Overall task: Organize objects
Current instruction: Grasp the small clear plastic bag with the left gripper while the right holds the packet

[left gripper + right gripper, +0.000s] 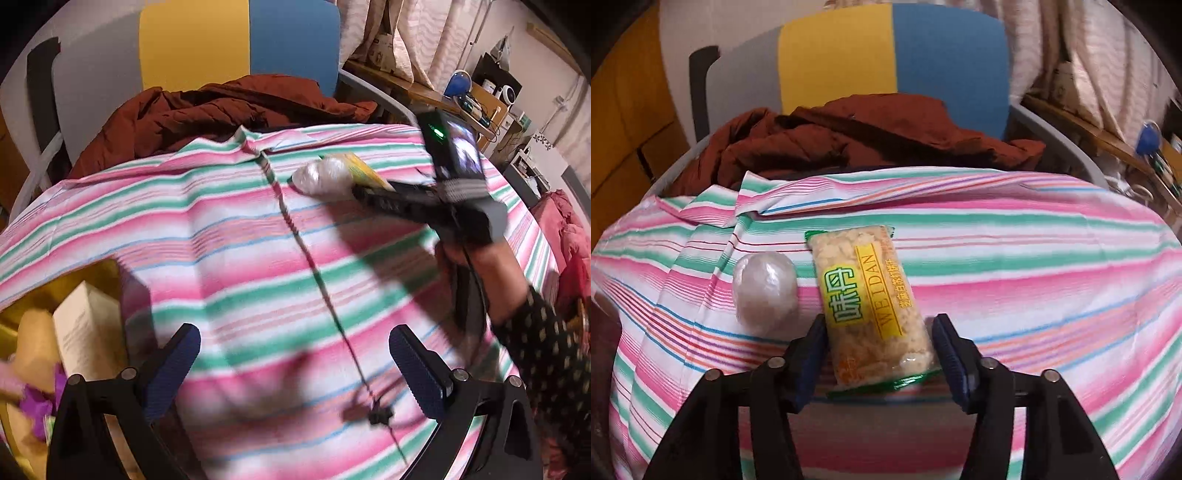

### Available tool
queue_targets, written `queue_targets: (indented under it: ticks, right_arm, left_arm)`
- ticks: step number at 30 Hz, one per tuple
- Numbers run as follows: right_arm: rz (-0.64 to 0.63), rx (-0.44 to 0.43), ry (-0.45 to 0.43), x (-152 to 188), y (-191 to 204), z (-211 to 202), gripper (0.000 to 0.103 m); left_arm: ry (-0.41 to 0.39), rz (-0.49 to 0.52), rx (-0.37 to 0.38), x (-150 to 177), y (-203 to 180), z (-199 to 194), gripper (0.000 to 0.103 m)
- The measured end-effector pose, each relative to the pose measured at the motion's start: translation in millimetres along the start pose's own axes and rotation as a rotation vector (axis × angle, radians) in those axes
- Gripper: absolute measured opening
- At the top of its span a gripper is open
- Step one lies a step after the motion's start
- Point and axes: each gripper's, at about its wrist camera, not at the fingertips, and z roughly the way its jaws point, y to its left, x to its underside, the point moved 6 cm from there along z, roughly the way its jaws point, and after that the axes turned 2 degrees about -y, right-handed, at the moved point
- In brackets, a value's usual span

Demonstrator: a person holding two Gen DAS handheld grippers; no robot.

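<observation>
A yellow and green snack packet (871, 306) lies on the striped cloth (1034, 280), its near end between the open fingers of my right gripper (881, 332), with small gaps on both sides. A clear-wrapped whitish lump (764, 291) lies just left of the packet. In the left wrist view the right gripper (373, 194) reaches over the cloth (240, 258) to the packet (364, 171) and the lump (323, 177). My left gripper (293, 350) is open and empty above the cloth's near part.
A yellow container (22, 306) at the near left holds a cream box (86, 328) and purple items (35, 406). A rust-brown jacket (857, 136) lies on a chair behind the cloth. A cluttered desk (472, 99) stands at the far right.
</observation>
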Motion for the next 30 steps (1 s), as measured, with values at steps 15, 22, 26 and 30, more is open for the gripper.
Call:
queue_targets:
  ticks: [15, 22, 26, 30]
  right_arm:
    - [0.163, 0.190, -0.052, 33, -45, -31, 0.052]
    - [0.181, 0.207, -0.067, 36, -49, -32, 0.052]
    - [0.182, 0.215, -0.070, 36, -49, -32, 0.052]
    - [0.180, 0.219, -0.074, 37, -48, -32, 0.052]
  left_arm:
    - [-0.059, -0.056, 0.008, -106, -24, 96, 0.103]
    - [-0.104, -0.012, -0.009, -130, -31, 124, 0.103]
    - [-0.121, 0.007, -0.032, -125, -33, 137, 0.097]
    - [-0.156, 0.040, -0.106, -120, -33, 142, 0.076]
